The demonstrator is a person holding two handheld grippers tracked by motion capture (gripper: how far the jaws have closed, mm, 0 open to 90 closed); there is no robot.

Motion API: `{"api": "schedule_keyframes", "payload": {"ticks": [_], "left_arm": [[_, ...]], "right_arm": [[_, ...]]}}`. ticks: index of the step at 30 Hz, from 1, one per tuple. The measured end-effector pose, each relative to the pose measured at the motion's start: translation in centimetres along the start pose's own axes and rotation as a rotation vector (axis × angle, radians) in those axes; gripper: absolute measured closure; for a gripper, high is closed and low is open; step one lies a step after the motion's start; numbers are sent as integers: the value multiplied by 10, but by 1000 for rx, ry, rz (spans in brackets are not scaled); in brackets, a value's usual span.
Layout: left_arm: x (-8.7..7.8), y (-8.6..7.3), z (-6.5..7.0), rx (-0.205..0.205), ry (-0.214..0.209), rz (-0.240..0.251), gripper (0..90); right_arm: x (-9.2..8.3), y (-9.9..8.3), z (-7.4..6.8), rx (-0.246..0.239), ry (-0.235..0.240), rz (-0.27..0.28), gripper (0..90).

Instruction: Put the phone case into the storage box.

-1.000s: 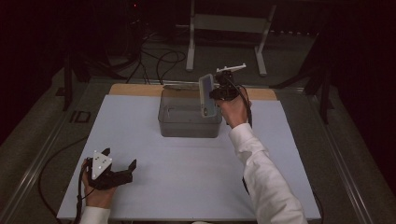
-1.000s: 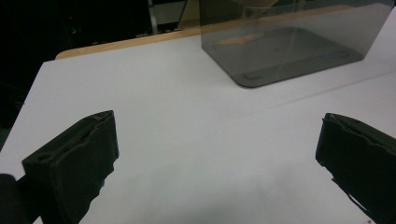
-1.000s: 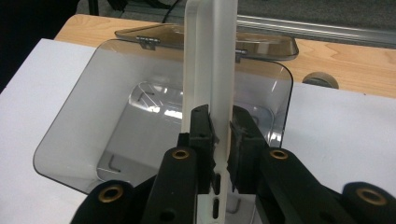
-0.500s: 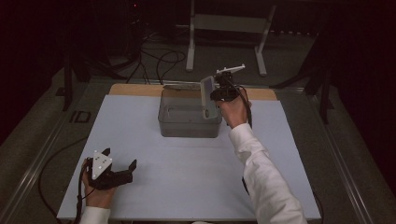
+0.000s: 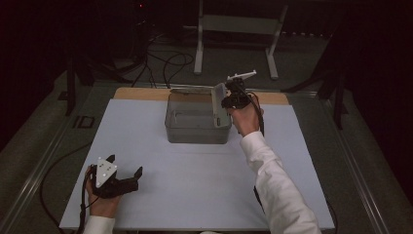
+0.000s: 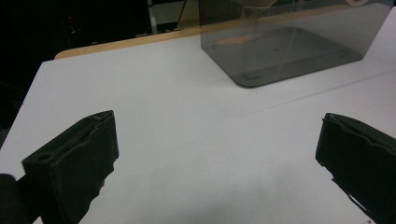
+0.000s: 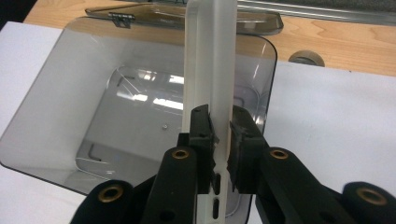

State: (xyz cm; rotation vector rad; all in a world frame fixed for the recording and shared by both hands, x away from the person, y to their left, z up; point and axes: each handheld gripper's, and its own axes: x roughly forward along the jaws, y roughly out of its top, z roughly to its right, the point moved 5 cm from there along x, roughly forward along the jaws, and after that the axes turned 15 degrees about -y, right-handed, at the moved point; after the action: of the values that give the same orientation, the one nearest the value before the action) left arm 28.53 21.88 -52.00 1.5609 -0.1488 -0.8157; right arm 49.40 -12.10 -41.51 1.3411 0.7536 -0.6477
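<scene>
Phone case (image 7: 210, 60): a thin, frosted, translucent shell, held upright on its edge above the right end of the smoky grey bin (image 7: 60, 93).
Right gripper (image 7: 220, 140): pinched on the phone case near its lower end, one black pad on each broad face.
Left gripper (image 5: 127, 171): spread wide with nothing between its jaws, resting low near the front left of the white table (image 5: 195, 185), well apart from the bin.
Weight: looked very light.
Stiffness: probably flexible plastic that could bow under a hard squeeze.
Slip risk: smooth faces, so it could slide or swing between the pads.
Best hold: across the flat faces, near an end, as it was taken.
Bin lid (image 7: 187, 16): lay open behind the bin.
</scene>
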Motion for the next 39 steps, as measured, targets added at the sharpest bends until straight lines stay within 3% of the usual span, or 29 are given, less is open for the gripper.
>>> {"api": "schedule_keyframes", "payload": {"ticks": [20,39], "left_arm": [[0,0,0,-1,-1,0,2],[0,0,0,0,-2,-1,2]], "right_arm": [[10,-9,0,1,-20,-13,817],[19,-5,2,26,-36,-40,817]]}}
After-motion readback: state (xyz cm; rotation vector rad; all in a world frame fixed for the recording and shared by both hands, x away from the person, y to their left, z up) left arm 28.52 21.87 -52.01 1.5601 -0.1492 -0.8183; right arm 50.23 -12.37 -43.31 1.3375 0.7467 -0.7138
